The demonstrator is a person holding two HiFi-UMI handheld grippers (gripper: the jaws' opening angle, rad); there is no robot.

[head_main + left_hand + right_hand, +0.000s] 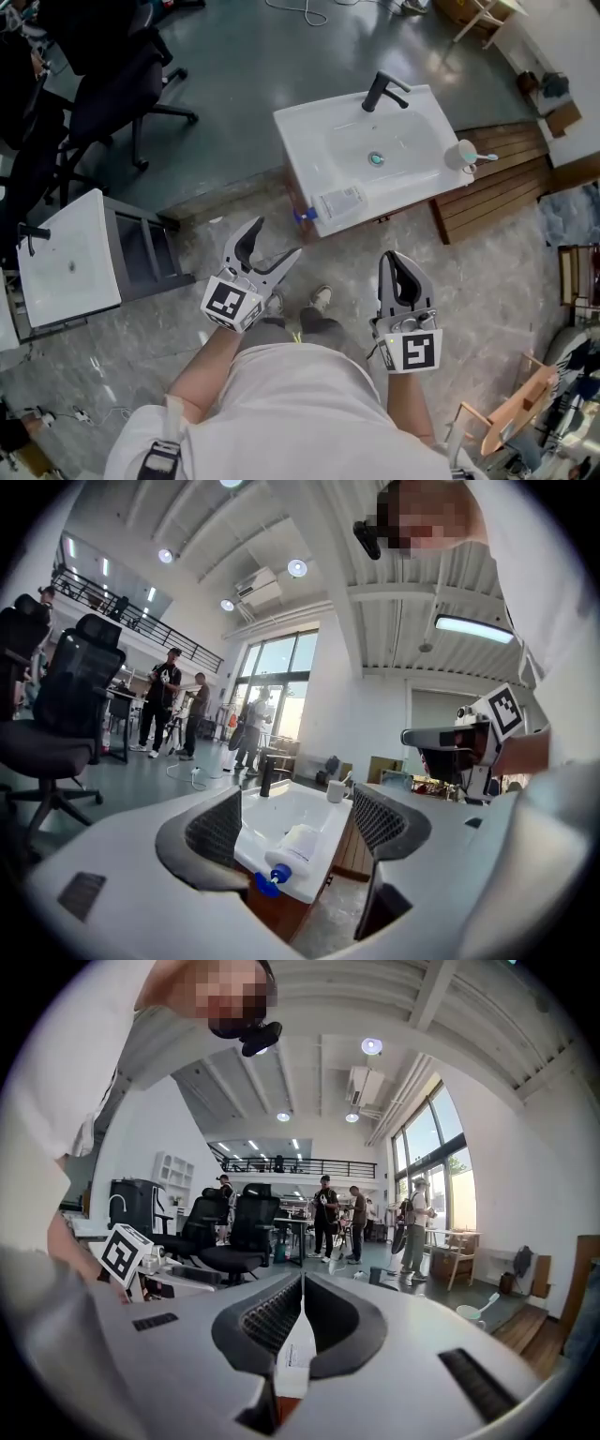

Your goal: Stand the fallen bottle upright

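Bottle, in the head view: it lies on its side on the sink's (412,122) front rim at twelve o'clock (336,202), blue cap (305,217) toward eight.

In the left gripper view, your left gripper (298,794) is spread wide and frames the bottle without touching it. It is probably light, slick plastic, so grip it mid-body.

In the right gripper view, your right gripper (302,1283) is pressed together and holds nothing.

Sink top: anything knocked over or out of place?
Yes. The bottle lies on its side at the front corner of the sink, its blue cap poking past the edge. The cup stands upright.

Open floor (352,246) separates left gripper (275,239) from sink (302,141); faucet (382,92) stands behind.
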